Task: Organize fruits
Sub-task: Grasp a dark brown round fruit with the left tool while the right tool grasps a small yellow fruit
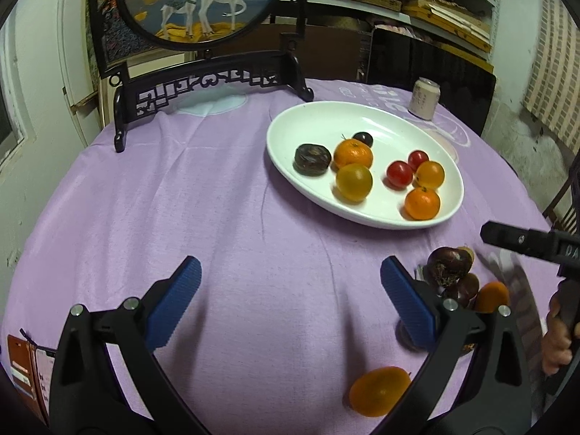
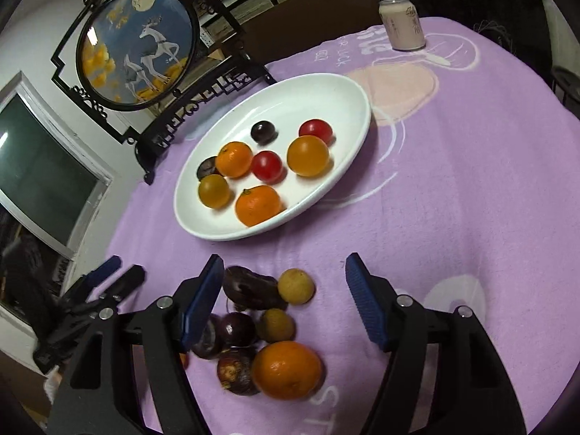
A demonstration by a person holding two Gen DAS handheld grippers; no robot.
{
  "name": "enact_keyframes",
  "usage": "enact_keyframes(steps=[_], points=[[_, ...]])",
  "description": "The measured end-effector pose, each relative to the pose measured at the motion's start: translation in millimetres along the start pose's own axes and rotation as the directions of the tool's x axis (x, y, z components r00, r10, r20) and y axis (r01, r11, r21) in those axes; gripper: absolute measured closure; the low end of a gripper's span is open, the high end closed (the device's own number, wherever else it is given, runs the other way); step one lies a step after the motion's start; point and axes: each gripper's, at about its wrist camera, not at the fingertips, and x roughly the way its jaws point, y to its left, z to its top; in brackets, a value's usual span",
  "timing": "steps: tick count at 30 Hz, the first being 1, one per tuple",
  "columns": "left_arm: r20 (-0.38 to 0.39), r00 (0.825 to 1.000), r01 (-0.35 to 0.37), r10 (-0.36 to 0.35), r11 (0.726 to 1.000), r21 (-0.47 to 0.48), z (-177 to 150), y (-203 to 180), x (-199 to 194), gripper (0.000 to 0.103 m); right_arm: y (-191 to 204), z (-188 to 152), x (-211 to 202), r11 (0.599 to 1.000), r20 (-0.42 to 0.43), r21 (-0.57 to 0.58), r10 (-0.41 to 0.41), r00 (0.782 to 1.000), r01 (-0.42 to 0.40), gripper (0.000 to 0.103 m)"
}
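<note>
A white oval plate (image 1: 366, 117) (image 2: 337, 94) on the purple cloth holds several small fruits: oranges, red tomatoes and dark ones. My left gripper (image 1: 290, 282) is open and empty over bare cloth, with an orange fruit (image 1: 378, 391) lying near its right finger. My right gripper (image 2: 284, 282) is open and empty above a loose pile: a dark water chestnut (image 2: 250, 288), a yellow-brown fruit (image 2: 296, 285), a plum (image 2: 237, 328) and a big orange (image 2: 286, 369). That pile also shows in the left wrist view (image 1: 449, 266).
A black carved stand with a round deer picture (image 1: 199, 0) (image 2: 139, 45) stands at the table's far side. A pale drink can (image 1: 424, 98) (image 2: 401, 23) stands behind the plate. A phone and card (image 1: 27, 373) lie at the near left edge.
</note>
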Motion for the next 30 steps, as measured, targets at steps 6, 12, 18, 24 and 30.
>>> enact_keyframes(steps=[6,12,18,24,30], points=[[-0.004,1.0,-0.015,0.015,0.999,0.043,-2,-8,2,0.002,22,-9,-1,0.996,-0.004,-0.088,0.016,1.0,-0.016,0.034],[-0.012,1.0,-0.016,0.017,0.998,0.055,-3,-9,3,0.002,35,-13,-3,0.989,-0.006,-0.135,0.057,0.998,-0.058,0.039],[-0.017,0.999,-0.026,0.028,0.997,0.076,-3,-13,5,0.002,34,-16,11,0.987,-0.105,-0.078,0.132,0.986,-0.141,0.04],[-0.022,0.999,-0.036,0.038,0.996,0.086,-4,-14,7,0.002,39,-14,14,0.926,-0.144,0.054,0.378,0.915,-0.374,0.04],[-0.029,0.999,-0.039,0.043,0.993,0.112,-7,-20,11,0.002,30,-7,-2,0.966,-0.064,0.027,0.26,0.964,-0.259,0.04]])
